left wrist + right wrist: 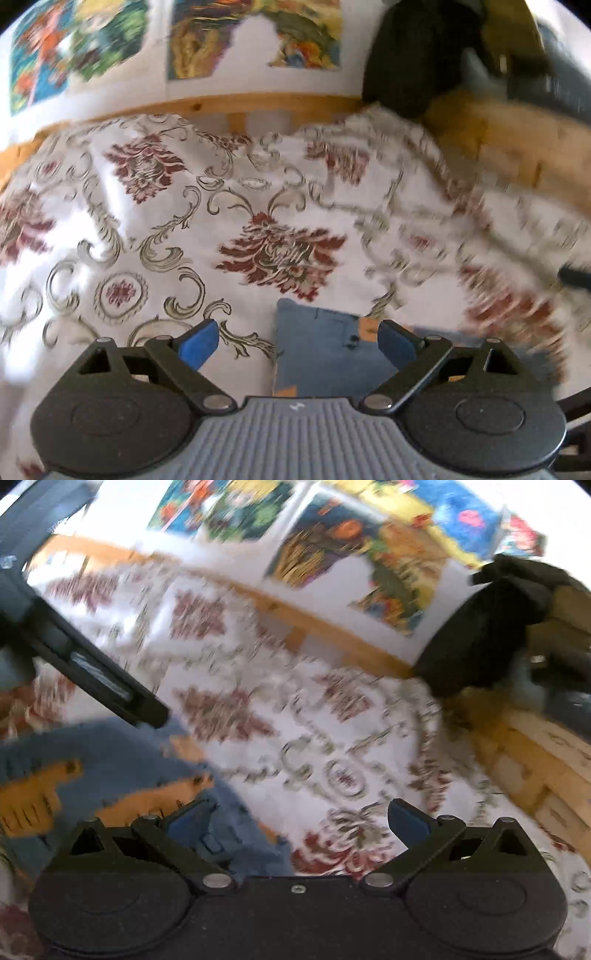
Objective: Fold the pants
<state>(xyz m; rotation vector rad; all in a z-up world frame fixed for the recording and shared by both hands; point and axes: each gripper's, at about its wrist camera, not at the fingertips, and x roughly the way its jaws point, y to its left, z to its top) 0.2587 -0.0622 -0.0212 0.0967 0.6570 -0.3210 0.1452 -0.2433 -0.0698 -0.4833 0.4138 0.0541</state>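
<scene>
The pants (332, 350) lie on a bed cover (184, 229) with a white ground, dark red flowers and grey scrolls. They are blue denim with orange patches. In the left wrist view they show as a folded block just in front of the left gripper (297, 341), lying flat on the cover. One straight edge of this block runs away from the camera, and its far corner points toward the wooden bed frame (258, 105). The left gripper's blue fingers (197, 343) are spread wide and hold nothing; the right finger is over the denim, the left one over the bare cover.

In the right wrist view the pants (110, 760) fill the lower left and stretch out past the left edge of the picture, so their long axis seems to go left to right, but the blur makes this uncertain. The right gripper (299, 825) is also spread wide and empty. Its left finger (188, 821) is over the edge of the denim, and its right finger is over the flowered cover.

Behind the bed is a white wall with colourful pictures (351, 550). A dark object (410, 59) stands at the corner of the frame.
</scene>
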